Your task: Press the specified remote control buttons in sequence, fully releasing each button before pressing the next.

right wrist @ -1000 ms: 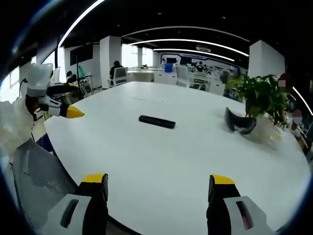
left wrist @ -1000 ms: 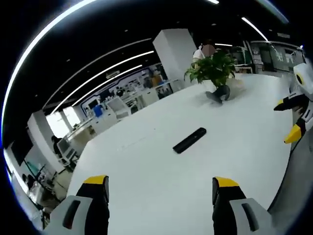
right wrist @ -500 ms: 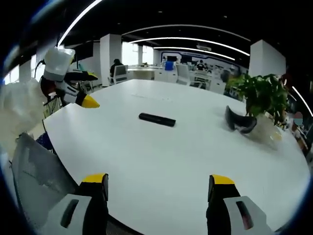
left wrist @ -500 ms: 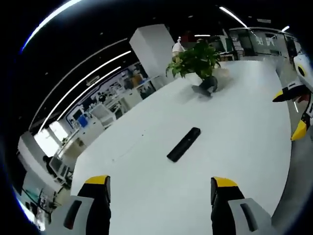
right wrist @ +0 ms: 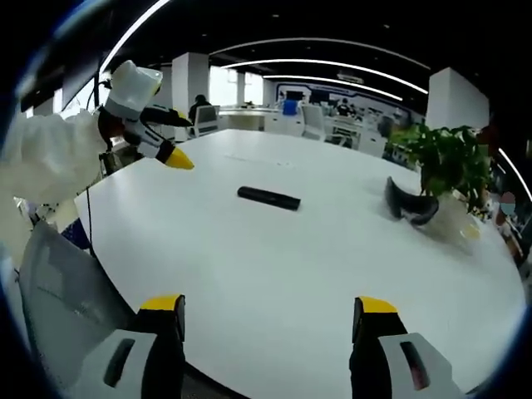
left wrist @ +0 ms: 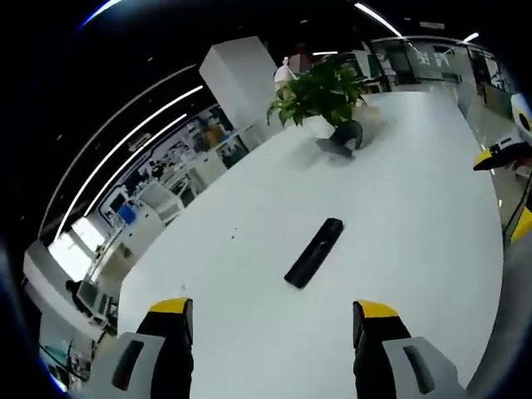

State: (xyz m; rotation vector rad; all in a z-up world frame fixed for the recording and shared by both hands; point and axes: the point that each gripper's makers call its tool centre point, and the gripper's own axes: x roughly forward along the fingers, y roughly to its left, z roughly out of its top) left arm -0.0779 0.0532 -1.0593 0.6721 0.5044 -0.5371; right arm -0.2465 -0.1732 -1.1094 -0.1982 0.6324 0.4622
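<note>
The remote control (left wrist: 314,252) lies flat near the middle of the white counter (left wrist: 416,199), well apart from both claws; the left claw (left wrist: 273,312) and right claw (right wrist: 264,306) hover open, holding nothing. To press well, I'd bring one jaw tip straight down onto the named button; lift fully clear before the next.

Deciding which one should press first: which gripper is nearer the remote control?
Left, probably. The left gripper has the remote control just ahead of its jaws; the right gripper sits back at the table edge.
</note>
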